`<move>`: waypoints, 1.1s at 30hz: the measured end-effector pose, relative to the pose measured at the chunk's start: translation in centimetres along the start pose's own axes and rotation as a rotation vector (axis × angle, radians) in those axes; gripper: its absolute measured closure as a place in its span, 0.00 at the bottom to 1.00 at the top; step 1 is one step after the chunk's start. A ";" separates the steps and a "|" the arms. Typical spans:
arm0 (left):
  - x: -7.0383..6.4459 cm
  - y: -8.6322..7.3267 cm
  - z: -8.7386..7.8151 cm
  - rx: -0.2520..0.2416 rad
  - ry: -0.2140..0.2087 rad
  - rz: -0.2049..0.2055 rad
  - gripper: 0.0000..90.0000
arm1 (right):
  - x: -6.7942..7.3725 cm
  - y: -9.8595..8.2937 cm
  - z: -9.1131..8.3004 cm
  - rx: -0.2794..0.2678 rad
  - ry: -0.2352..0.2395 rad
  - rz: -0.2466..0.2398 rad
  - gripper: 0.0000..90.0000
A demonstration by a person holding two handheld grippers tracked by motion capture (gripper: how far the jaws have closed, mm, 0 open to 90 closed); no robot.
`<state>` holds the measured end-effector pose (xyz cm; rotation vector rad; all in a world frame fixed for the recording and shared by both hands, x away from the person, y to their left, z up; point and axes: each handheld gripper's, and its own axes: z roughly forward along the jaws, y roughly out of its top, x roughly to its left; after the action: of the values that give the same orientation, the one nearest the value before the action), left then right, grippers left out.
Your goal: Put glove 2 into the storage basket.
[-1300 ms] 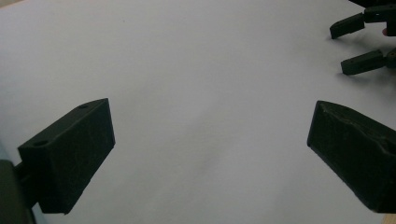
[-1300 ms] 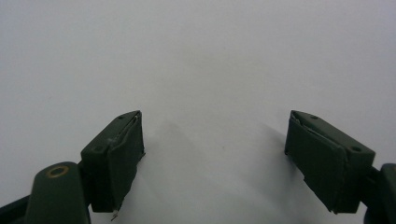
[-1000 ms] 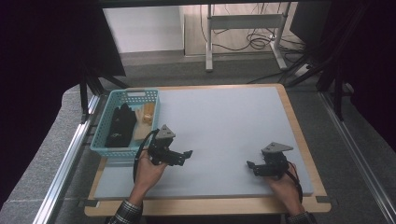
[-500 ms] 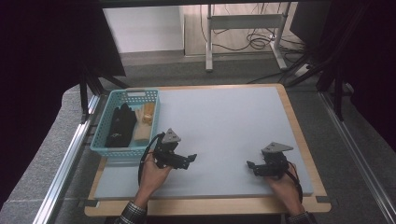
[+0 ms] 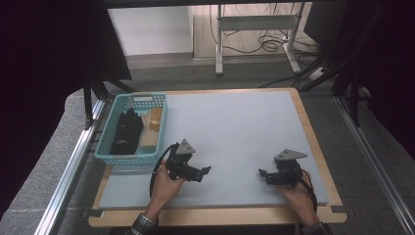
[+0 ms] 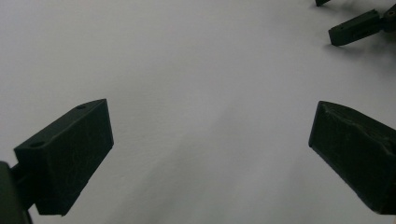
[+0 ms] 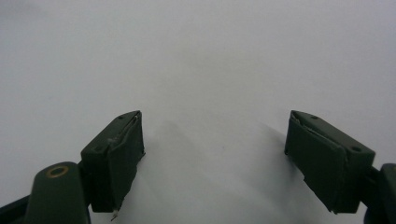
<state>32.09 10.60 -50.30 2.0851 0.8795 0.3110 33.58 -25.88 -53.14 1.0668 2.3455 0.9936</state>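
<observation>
grey mat (image 5: pixel 235 127) under the left gripper (image 5: pixel 204 172) and right gripper (image 5: pixel 263 175), both spread wide, empty.

Dim, soft pictures; dark surround, faint shadows on the mat (image 5: pixel 235 132)

A teal plastic basket (image 5: pixel 130 155) with a slotted wall sits at about nine o'clock on the grey mat (image 5: pixel 235 127), its long side running toward twelve. Inside, a black bundled item (image 5: pixel 125 131) lies along the nine-o'clock side, and pale wooden pieces (image 5: pixel 150 128) lie beside it on the three-o'clock side. What these items are cannot be told.
</observation>
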 end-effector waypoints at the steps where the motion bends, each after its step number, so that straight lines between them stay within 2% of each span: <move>1: -0.1 0.0 0.1 0.000 -0.003 0.002 0.00 | 0.0 0.0 0.0 0.000 0.000 0.000 0.21; 11: -0.9 -0.3 1.1 0.010 -0.021 0.025 0.00 | 0.0 0.0 0.0 0.000 0.000 0.000 0.21; 33: -2.0 -1.4 3.0 0.060 -0.024 0.061 0.00 | 0.0 0.0 0.0 0.000 -0.001 0.000 0.21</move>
<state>31.43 7.99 -53.07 2.1698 0.8211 0.2948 33.59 -25.87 -53.14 1.0667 2.3450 0.9932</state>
